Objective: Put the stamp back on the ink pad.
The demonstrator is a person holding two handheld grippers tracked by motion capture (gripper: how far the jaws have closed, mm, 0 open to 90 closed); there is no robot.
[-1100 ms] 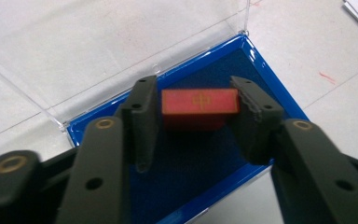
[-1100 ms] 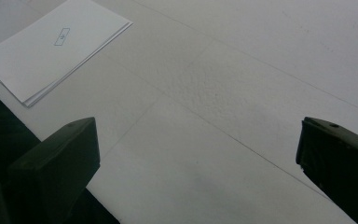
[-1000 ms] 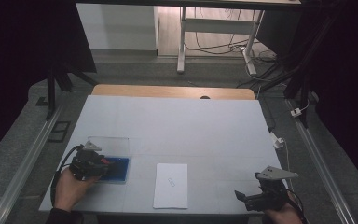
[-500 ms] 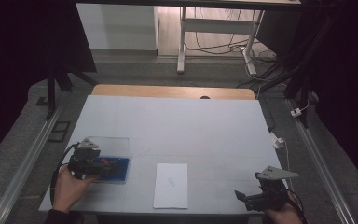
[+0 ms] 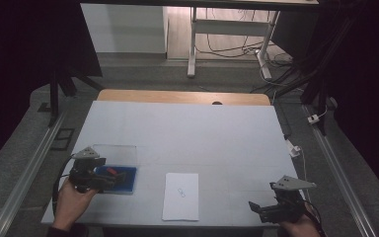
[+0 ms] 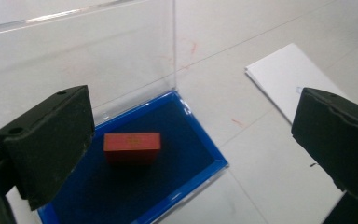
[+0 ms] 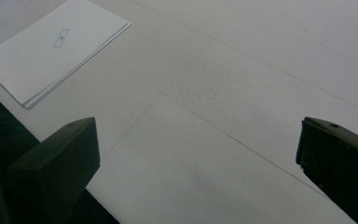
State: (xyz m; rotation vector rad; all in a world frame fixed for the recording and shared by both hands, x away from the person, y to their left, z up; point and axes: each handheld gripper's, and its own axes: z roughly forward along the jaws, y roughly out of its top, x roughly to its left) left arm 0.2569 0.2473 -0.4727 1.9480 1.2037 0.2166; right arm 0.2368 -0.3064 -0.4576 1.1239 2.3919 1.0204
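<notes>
High view shows our left gripper [image 5: 109,178] poised over the blue tray [image 5: 128,186] at the near left of the white surface [image 5: 202,133], its jaws having just been opening and now spread wide with nothing between them. A second ago the same gripper sat closer over the tray with its jaws nearly together; the small red block [image 6: 132,147] now lies free on the tray's dark blue floor, apart from both pads, so we judge the drop into the tray done. The tray's clear lid [image 6: 79,56] stands up behind it. Our left hand [image 5: 71,202] holds the gripper roughly level, pointing toward the sheet of paper [image 5: 181,195] near the front edge. Our right gripper [image 5: 262,210] rests at the near right corner, jaws spread over bare surface, well apart from the tray.
</notes>
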